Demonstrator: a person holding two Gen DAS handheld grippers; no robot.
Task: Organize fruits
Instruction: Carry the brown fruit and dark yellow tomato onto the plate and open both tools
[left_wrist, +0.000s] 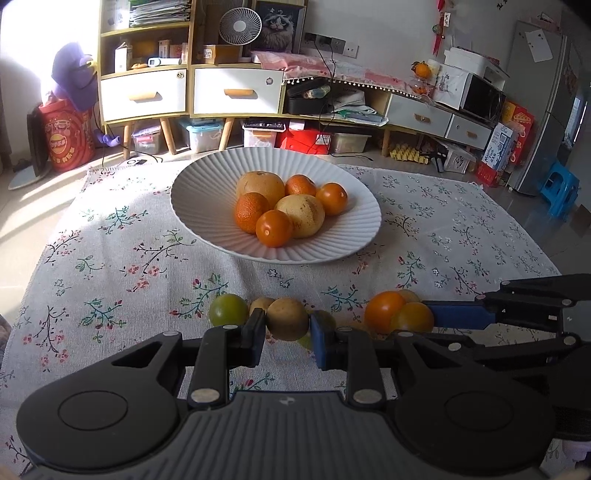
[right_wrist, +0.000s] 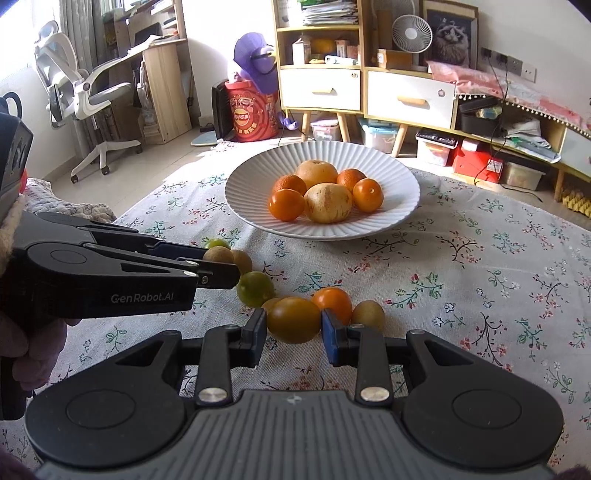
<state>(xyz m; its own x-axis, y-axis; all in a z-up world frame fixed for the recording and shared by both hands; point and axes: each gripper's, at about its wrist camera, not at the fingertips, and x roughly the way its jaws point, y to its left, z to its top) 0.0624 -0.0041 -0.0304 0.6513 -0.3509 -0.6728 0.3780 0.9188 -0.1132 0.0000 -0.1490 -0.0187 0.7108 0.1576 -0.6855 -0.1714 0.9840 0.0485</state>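
The left tool (left_wrist: 287, 328) is pinching a brown fruit (left_wrist: 287, 318); the right tool (right_wrist: 293, 328) is pinching a yellow-orange fruit (right_wrist: 293, 319), both on the desk near the white plate (left_wrist: 207, 214). Neighbouring loose fruits are touching, so lifting is risking rolling them away.

Left wrist view: a pale green fruit (left_wrist: 307, 338) just behind the brown longan (left_wrist: 287, 319) is mostly hidden by it and the blue fingertip pad (left_wrist: 320, 341). The small tan fruit (left_wrist: 260, 305) left of that longan is half covered by the black finger (left_wrist: 254, 338). Right wrist view: a fruit (right_wrist: 270, 305) left of the amber tomato (right_wrist: 294, 319) only peeks out. Shelf box labels are too small to read.
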